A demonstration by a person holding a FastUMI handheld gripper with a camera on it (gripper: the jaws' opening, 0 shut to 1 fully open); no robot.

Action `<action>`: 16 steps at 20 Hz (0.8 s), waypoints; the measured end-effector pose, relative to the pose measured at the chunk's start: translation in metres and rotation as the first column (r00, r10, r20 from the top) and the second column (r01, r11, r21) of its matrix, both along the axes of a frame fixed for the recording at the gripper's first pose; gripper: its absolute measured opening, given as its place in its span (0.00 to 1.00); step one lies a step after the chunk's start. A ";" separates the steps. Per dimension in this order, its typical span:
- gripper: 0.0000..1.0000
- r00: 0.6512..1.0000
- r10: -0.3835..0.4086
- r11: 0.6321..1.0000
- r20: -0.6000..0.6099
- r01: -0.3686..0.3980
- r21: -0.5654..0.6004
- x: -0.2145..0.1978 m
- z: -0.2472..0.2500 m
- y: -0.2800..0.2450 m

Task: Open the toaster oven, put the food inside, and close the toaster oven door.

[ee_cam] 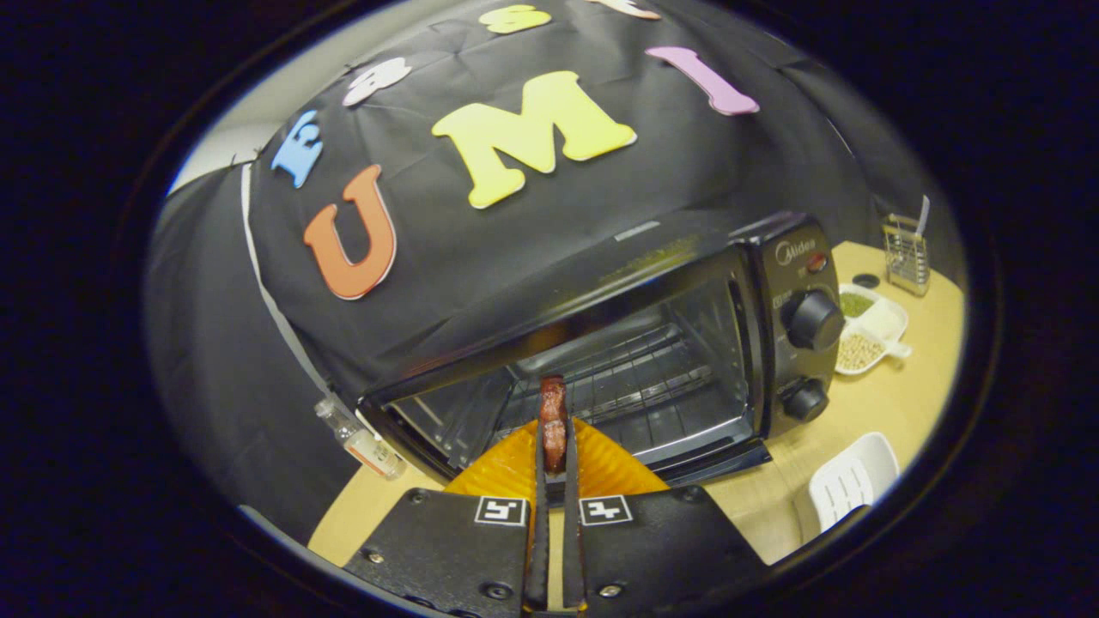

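Observation:
A black toaster oven (661, 343) stands on the wooden table with its door down, so the wire rack (635, 378) inside is in plain sight. My gripper (554, 455) is shut on a thin reddish-brown piece of food (553, 421), which stands up between the fingertips just in front of the oven's mouth. An orange plate (601, 468) lies right below the food, between my fingers and the oven. The oven's two knobs (811, 319) sit on its right-hand panel.
To the right of the oven are a white divided dish (884, 326) holding green and beige grains, a metal grater (907, 257) behind it, and a white slotted dish (850, 489) nearer me. A small bottle (361, 439) lies left of the oven.

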State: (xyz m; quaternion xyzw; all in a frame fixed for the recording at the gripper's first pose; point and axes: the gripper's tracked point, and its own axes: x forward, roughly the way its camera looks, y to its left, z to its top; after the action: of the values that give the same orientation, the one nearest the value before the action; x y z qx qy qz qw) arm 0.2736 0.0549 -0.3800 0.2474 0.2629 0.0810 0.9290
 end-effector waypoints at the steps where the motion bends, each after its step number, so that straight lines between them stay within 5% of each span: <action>1: 0.09 1.000 -0.002 0.999 -0.023 0.003 0.045 0.006 -0.006 0.000; 9: 0.13 0.998 -0.055 0.987 -0.036 0.059 0.148 0.033 -0.016 -0.017; 16: 0.29 0.989 -0.122 0.992 -0.087 0.123 0.013 0.040 -0.041 -0.038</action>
State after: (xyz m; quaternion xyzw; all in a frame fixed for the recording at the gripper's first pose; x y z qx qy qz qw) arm 0.3132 0.0171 -0.4215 0.2748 0.2861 0.0155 0.9178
